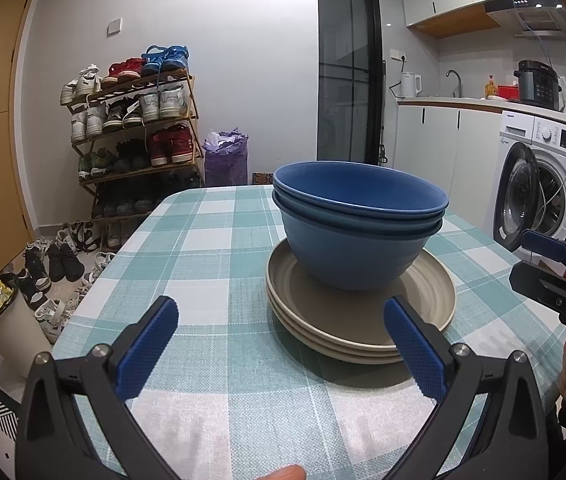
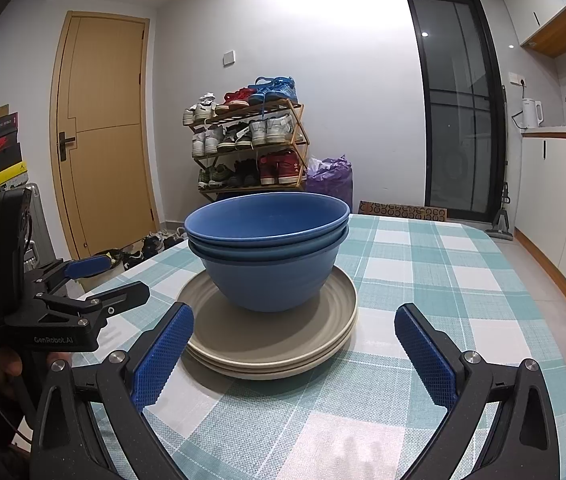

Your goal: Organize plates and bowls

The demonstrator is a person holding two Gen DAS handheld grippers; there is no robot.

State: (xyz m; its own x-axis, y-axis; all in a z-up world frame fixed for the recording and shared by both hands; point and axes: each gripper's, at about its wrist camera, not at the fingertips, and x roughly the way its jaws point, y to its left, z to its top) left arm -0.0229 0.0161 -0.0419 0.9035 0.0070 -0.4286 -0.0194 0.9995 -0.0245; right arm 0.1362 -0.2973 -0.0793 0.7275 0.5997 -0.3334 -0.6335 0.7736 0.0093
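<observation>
A stack of blue bowls [image 1: 359,224] stands nested on a stack of beige plates [image 1: 363,320] on the checked tablecloth [image 1: 211,248]. The same bowls [image 2: 267,256] and plates [image 2: 267,332] show in the right wrist view. My left gripper [image 1: 281,328] is open and empty, just in front of the plates, slightly to their left. My right gripper [image 2: 295,336] is open and empty, its jaws standing either side of the plates' near rim. The right gripper also shows in the left wrist view [image 1: 543,264]; the left gripper shows in the right wrist view [image 2: 103,280].
The table's left edge [image 1: 123,248] drops to a floor with shoes and a bin [image 1: 7,320]. A shoe rack [image 1: 135,136] stands behind. A washing machine [image 1: 543,184] and kitchen counter stand to the right.
</observation>
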